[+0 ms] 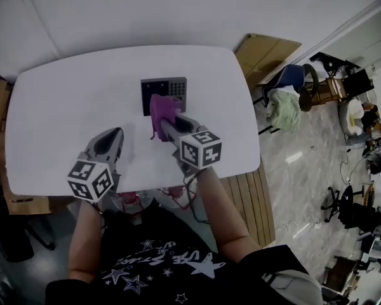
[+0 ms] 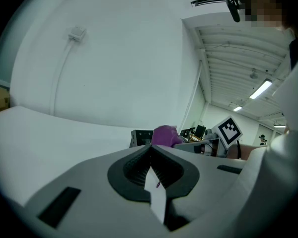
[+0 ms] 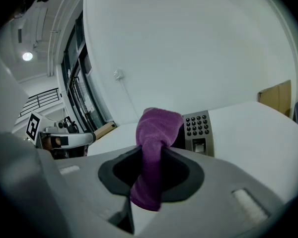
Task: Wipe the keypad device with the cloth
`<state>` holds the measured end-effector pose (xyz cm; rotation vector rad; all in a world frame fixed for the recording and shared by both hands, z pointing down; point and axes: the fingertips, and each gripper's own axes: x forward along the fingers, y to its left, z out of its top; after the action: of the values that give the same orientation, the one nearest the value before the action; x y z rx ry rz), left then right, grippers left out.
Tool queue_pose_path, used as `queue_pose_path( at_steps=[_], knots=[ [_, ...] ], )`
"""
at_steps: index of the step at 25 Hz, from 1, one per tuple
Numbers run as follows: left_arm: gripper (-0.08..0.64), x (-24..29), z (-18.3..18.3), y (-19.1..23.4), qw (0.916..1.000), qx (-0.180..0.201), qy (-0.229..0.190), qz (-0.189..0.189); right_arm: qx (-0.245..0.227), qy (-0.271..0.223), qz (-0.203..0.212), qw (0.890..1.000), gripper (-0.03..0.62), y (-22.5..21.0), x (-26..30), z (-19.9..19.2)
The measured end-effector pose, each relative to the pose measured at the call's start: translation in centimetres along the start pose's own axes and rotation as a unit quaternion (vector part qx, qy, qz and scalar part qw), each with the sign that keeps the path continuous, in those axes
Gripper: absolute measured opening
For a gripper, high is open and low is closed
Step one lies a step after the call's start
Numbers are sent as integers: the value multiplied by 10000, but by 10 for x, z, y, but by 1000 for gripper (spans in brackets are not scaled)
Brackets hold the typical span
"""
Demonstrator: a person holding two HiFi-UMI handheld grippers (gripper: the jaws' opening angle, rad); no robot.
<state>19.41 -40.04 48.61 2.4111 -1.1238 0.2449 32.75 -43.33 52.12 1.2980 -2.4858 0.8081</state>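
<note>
The keypad device [image 1: 164, 94] is a dark grey box with black buttons, sitting on the white table [image 1: 51, 119] beyond its middle. My right gripper [image 1: 167, 125] is shut on a purple cloth [image 1: 162, 111], which bunches above the jaws and hangs just in front of the device, overlapping its near edge. In the right gripper view the cloth [image 3: 154, 148] fills the jaws and the keypad device [image 3: 197, 131] shows just behind it, to the right. My left gripper [image 1: 112, 134] is shut with nothing in it, hovering left of the right one; the left gripper view shows the cloth [image 2: 165, 135] and device [image 2: 140, 137] far ahead.
The table's right edge [image 1: 254, 138] drops off to a tiled floor with chairs [image 1: 294, 84] and clutter. A cardboard sheet [image 1: 265, 51] leans behind the table's far right corner. A white wall [image 2: 114, 58] stands behind the table.
</note>
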Motion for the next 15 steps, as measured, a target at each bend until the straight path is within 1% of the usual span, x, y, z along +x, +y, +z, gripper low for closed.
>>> queue_pose_path(
  at_steps=[6,15],
  knots=[
    [9,14,-1,16,9998,-126,-28,157,-38,81,37,10000,98,-11,27,2],
    [9,20,-5,36,9993,-262,-16,283,-218,200,210,9993,98,-7,62,11]
  ],
)
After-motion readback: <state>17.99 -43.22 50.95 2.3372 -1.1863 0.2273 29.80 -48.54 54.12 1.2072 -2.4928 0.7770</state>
